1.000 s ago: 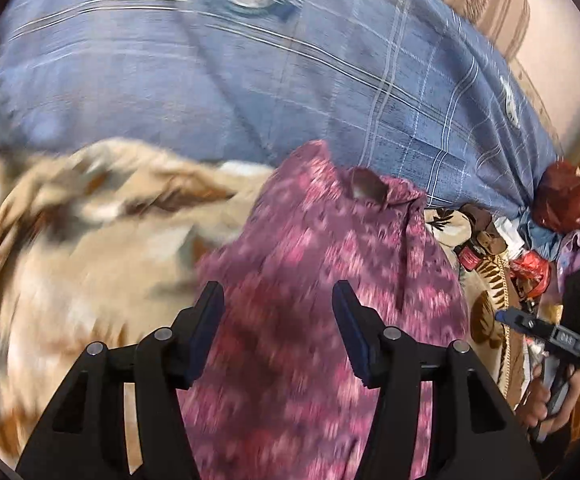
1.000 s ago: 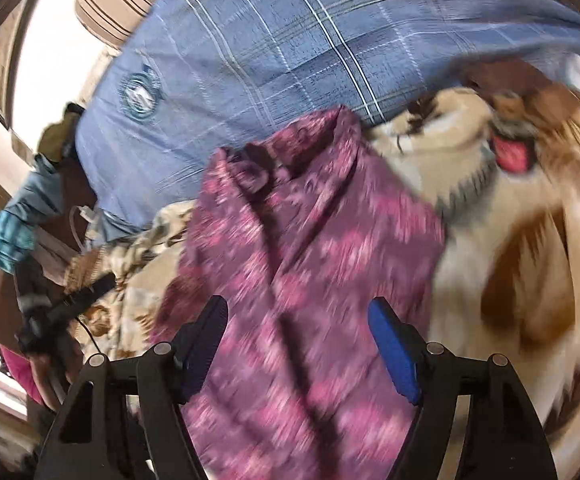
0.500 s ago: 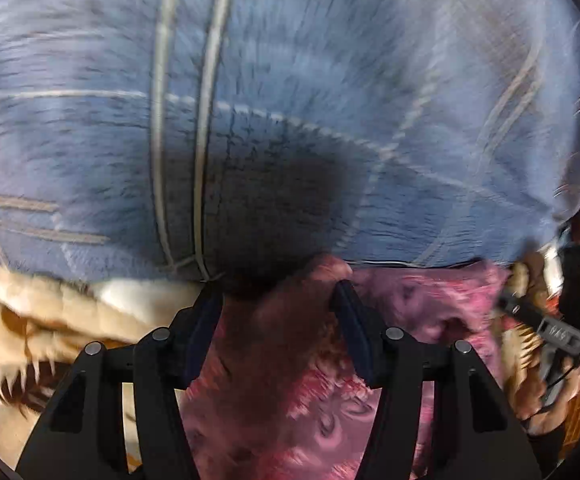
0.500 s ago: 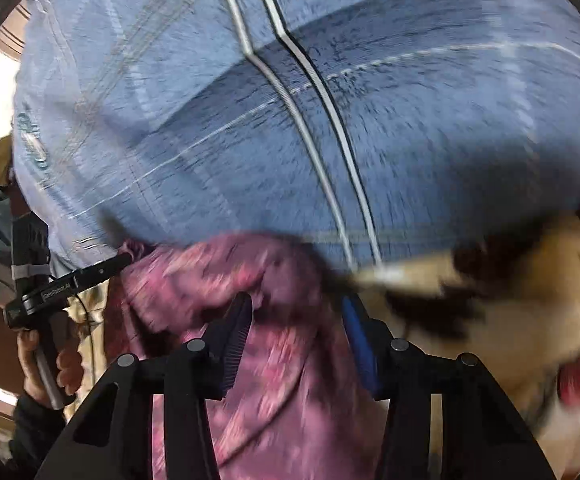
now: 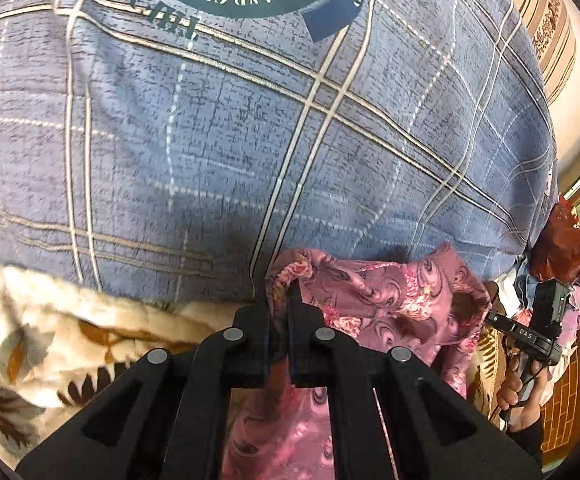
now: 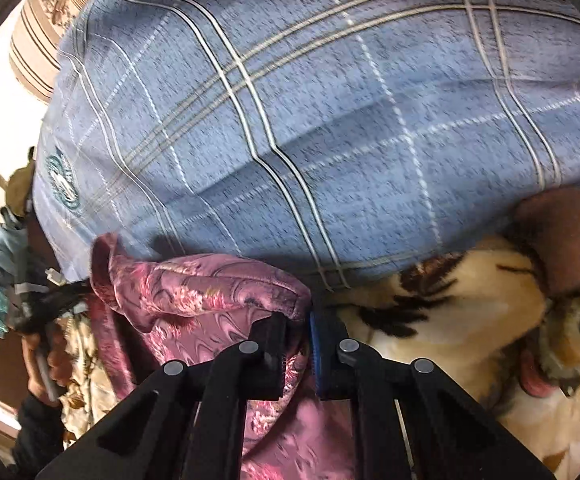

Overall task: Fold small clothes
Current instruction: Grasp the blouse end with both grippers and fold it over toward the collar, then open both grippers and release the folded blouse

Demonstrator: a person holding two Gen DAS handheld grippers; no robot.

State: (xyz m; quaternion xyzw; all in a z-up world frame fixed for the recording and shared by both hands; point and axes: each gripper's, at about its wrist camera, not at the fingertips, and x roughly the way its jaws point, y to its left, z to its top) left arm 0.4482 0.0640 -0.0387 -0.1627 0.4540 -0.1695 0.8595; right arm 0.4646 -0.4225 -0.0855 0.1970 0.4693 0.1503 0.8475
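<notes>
A small pink-purple patterned garment [image 5: 390, 300] lies on a cream and brown blanket [image 5: 49, 320], with its far edge against a blue checked pillow [image 5: 249, 140]. My left gripper [image 5: 279, 300] is shut on the garment's far left corner. In the right wrist view the same garment [image 6: 193, 292] shows, and my right gripper [image 6: 298, 320] is shut on its far right corner. The right gripper also shows at the right of the left wrist view [image 5: 530, 336], held in a hand. The garment's near part is hidden under the grippers.
The blue checked pillow [image 6: 330, 120] fills the far side in both views. The cream blanket with an animal print [image 6: 470, 312] spreads to the right. A pile of other clothes with a red item [image 5: 566, 244] sits at the far right of the left view.
Both grippers moved forward to the garment's far edge by the pillow and closed on its corners. They were open above the garment a second ago.
</notes>
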